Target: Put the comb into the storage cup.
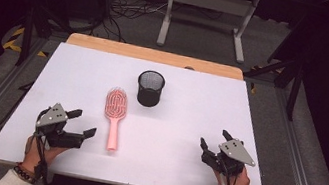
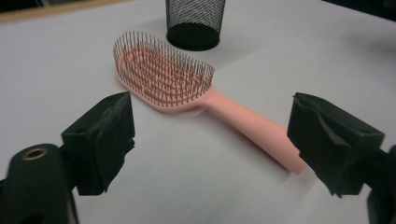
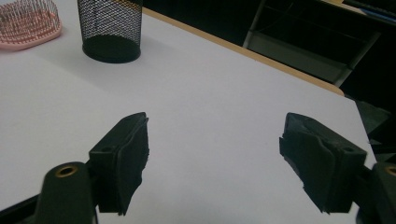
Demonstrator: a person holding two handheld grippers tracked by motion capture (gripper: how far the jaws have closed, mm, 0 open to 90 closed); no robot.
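1. Where the person's forearms come in at the near edge of the white tabletop [image 1: 160, 168], each hand holds a claw: the left claw [image 1: 82, 123] sits at the near left, the right claw [image 1: 214, 139] at the near right, well apart from each other.
2. Both claws stand open with nothing between their jaws; in the left gripper view the left claw [image 2: 210, 135] frames bare tabletop and the end of a handle, and in the right gripper view the right claw [image 3: 214, 154] frames bare white surface.
3. Just beside the left claw, toward the middle, lies the pink hairbrush [image 1: 115, 114], flat on the tabletop with its bristles up. Its handle end points at the near edge and its oval head points away.
4. Seen from the left claw, the handle runs slantwise toward the right-hand jaw, whose tip hides the handle's end; whether they touch I cannot tell. Nothing lies between the claw and the brush.
5. Beyond the brush head, a little to the right and near it but apart, stands a black mesh cup [image 1: 150, 88], upright and open at the top.
6. Past the cup, a wooden strip [image 1: 156, 55] runs along the far edge of the tabletop.
7. Farther still, on the grey floor, stand a white frame [image 1: 208, 13] and loose black cables [image 1: 125, 12].
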